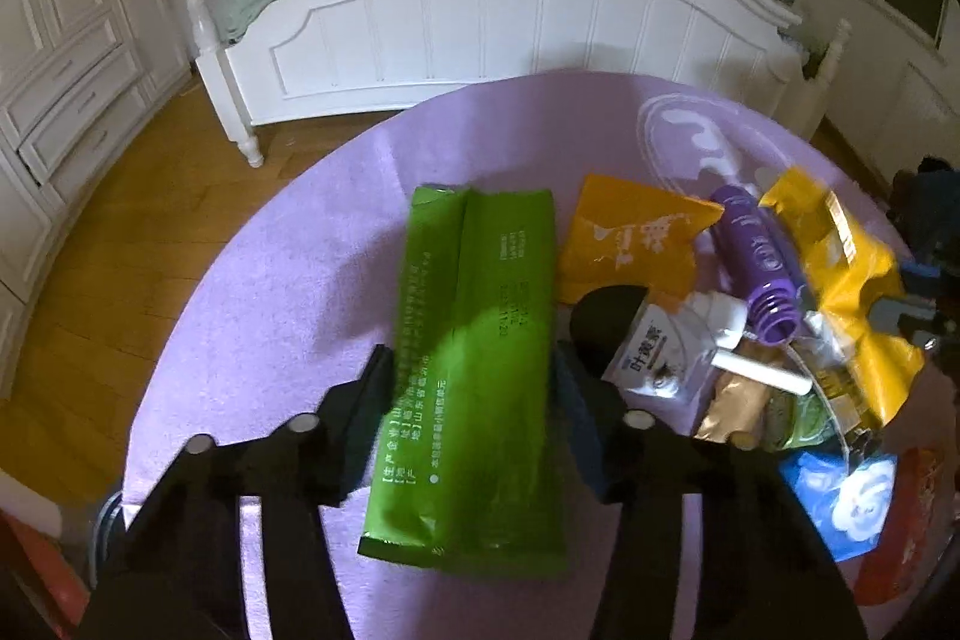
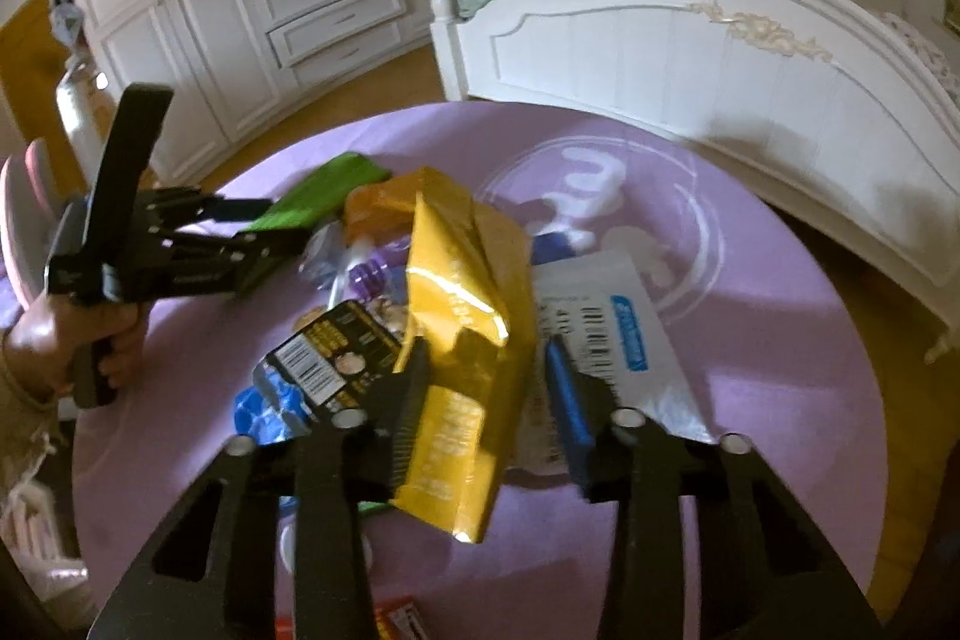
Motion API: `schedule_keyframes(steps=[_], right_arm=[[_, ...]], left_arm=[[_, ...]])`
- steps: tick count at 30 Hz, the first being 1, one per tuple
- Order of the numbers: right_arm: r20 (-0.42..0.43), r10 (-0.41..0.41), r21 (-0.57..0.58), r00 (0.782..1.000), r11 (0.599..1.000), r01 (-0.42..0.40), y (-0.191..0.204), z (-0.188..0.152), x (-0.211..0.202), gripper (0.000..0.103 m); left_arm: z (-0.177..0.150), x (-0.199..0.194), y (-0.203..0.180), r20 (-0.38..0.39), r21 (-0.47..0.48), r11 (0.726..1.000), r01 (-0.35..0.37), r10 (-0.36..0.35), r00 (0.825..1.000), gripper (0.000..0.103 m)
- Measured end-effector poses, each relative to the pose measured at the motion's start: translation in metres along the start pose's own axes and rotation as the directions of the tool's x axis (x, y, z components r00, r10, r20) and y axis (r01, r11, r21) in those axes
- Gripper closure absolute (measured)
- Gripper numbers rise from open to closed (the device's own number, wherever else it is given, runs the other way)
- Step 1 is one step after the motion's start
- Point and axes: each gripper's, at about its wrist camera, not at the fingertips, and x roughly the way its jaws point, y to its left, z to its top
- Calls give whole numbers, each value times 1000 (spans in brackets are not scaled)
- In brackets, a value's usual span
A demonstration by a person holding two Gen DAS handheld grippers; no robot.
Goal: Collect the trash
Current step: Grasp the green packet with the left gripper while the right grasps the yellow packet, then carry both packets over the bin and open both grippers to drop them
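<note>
Left gripper (image 1: 471, 382) clamps green packet (image 1: 474, 340); right gripper (image 2: 486, 388) clamps yellow bag (image 2: 462, 340); wrappers crowd alongside.

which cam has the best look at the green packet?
Left wrist. The green packet fills the centre of the frame, nearly whole, printed text visible, lying between the left tongs on the purple mat. The right wrist view shows only its far end, beyond those same tongs, with the rest hidden.
</note>
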Motion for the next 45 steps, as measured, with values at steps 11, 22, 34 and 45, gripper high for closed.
schedule_keyframes(steps=[11,22,34,45], right_arm=[[119,95,104,988,989,-107,0,5,-44,89],[180,212,-26,961,977,-211,85,37,-78,89],[7,383,-221,924,901,-372,256,61,-20,89],[-216,323,-248,921,894,-372,364,57,84,89]], left_arm=[[-16,-65,6,152,-71,993,90,-78,985,78],[-74,-159,57,298,-209,973,96,-30,954,78],[-170,-196,150,252,-421,906,-26,145,957,78],[-230,-150,212,107,-562,826,-32,112,988,78]])
